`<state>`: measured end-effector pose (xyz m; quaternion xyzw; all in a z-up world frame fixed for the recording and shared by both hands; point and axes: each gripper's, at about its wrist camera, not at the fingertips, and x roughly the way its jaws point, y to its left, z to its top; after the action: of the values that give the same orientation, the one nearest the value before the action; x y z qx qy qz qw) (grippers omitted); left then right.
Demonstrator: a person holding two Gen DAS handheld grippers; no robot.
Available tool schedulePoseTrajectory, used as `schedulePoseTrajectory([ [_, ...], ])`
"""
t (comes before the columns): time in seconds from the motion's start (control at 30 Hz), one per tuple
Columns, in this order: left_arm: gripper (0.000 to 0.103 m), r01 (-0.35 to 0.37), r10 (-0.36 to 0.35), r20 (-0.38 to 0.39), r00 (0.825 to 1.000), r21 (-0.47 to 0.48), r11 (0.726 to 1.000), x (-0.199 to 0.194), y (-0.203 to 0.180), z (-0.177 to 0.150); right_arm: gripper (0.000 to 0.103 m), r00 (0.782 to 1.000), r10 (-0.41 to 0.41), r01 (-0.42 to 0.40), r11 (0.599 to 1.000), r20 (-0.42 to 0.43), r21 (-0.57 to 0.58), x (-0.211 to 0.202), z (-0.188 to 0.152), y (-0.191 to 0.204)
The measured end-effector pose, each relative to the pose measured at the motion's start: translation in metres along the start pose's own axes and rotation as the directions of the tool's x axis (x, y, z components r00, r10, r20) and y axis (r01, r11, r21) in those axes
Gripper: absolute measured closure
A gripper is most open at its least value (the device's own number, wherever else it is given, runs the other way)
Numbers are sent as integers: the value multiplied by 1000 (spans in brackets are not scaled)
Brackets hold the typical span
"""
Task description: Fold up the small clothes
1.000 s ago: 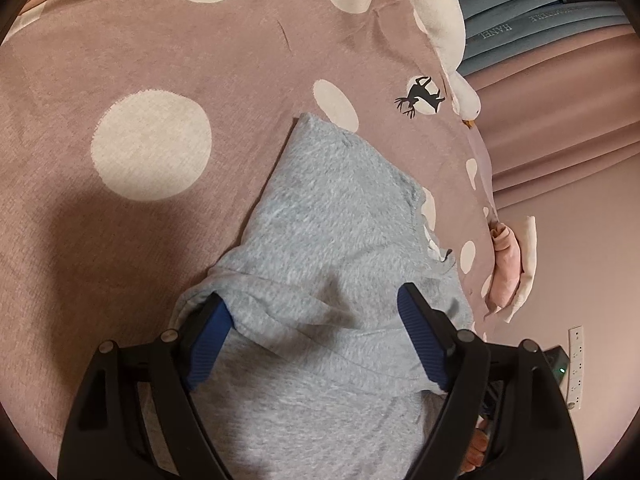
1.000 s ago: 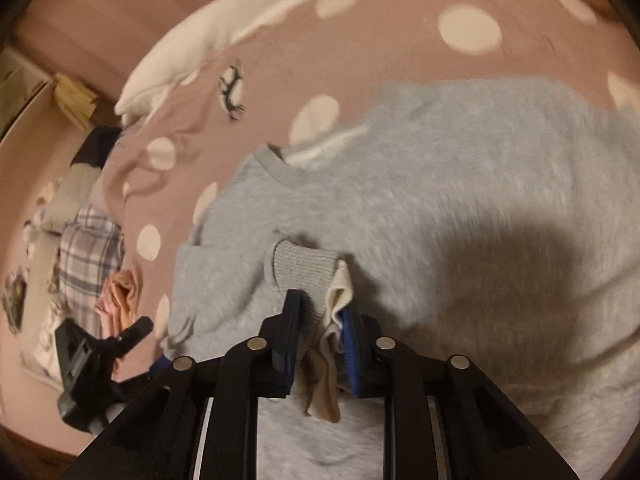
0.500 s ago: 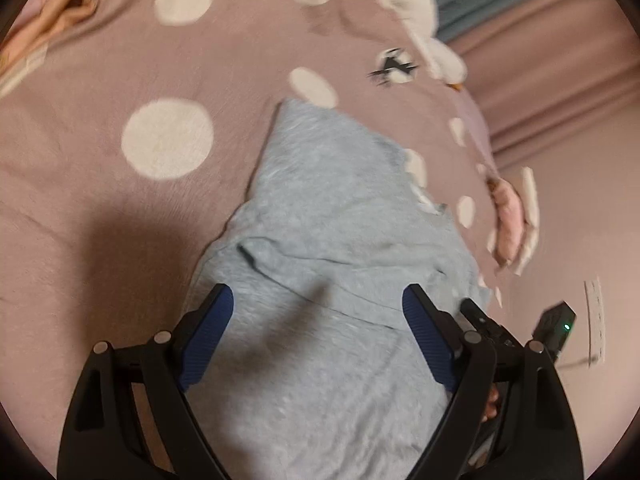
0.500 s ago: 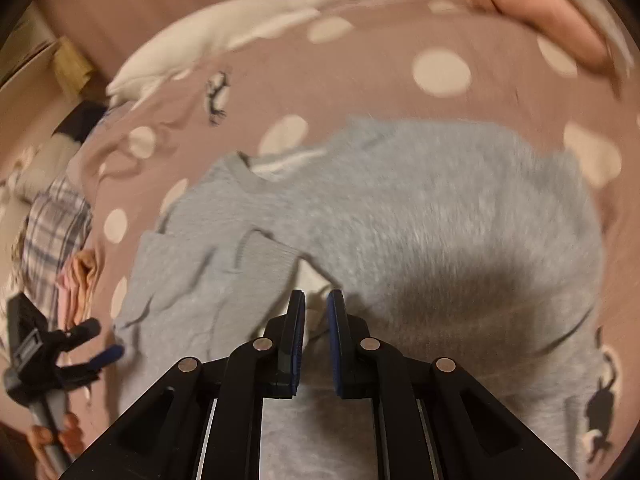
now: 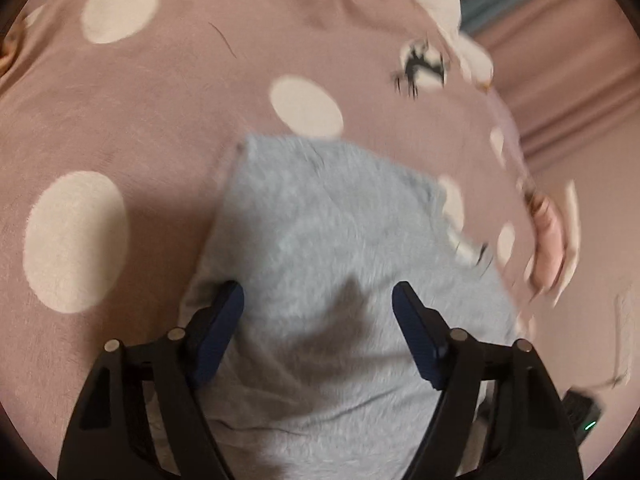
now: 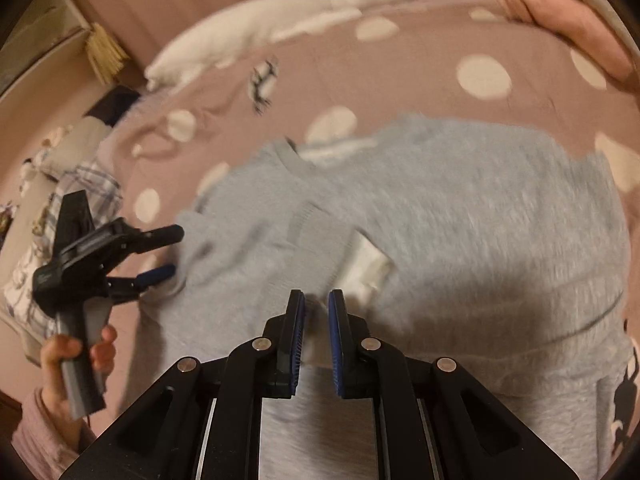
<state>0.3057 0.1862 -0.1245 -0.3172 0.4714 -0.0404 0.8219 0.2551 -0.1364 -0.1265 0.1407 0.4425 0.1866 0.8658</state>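
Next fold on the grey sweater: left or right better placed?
Left, probably. The left gripper straddles the edge of the grey sweater, its fingers closing near the folded sleeve but not pinching yet. The right gripper is shut and empty above the sleeve cuff.

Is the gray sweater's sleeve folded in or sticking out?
Folded in: the sleeve lies across the gray sweater, cuff on its front.

sweater (image 5: 340, 240) bottom cut off, deer print (image 5: 420, 66) blurred, pink cloth (image 5: 550, 236) smeared
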Motion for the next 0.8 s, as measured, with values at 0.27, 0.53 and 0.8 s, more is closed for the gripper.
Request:
schedulePoseTrajectory([
  [0.27, 12, -50, 50, 12, 999, 66, 997, -47, 20, -22, 51, 999, 14, -15, 999, 34, 52, -57, -32, -32],
  [0.53, 12, 80, -73, -113, 991, 61, 995, -95, 64, -107, 49, 987, -154, 149, 983, 49, 103, -126, -79, -81],
  [0.8, 12, 304, -301, -233, 925, -23, 952, -115, 68, -177, 48, 991, -117, 128, 969, -64, 210, -140, -133, -120],
])
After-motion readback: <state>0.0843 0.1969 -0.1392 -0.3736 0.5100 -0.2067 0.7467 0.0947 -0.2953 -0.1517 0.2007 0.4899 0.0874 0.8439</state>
